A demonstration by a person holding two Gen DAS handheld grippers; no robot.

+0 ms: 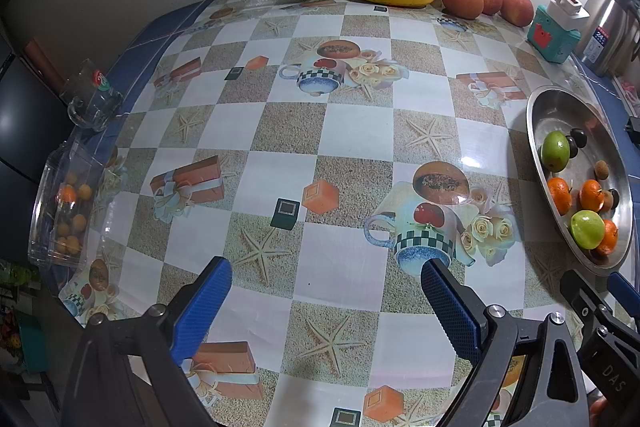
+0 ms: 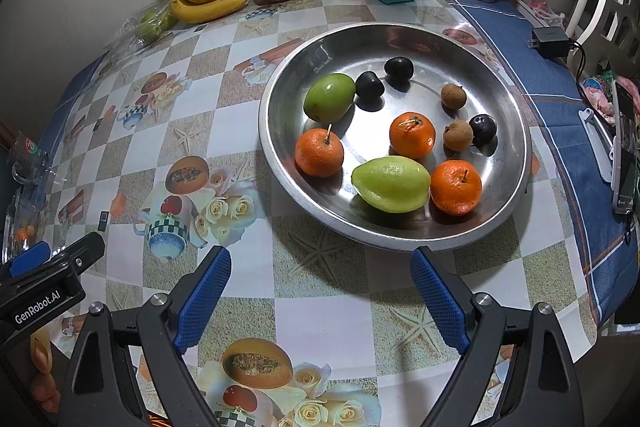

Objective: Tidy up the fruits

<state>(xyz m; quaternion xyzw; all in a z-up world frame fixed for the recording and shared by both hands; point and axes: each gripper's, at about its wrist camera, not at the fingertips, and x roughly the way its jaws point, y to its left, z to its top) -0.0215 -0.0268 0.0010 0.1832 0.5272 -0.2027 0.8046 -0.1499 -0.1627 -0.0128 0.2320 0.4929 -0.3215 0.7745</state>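
Both my grippers, left and right, gape empty; mixed fruit fills the dish ahead of my right, sorting stage unclear.

Both wrist views over shared tablecloth

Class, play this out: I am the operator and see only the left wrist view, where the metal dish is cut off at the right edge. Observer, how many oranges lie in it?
Observer: Three oranges in the dish.
Operator: What are the dark things?
Observer: Three dark round fruits, one beside the far green fruit.
Operator: Are the right fingers holding anything?
Observer: No. The right gripper is open and empty, in front of the dish's near rim.
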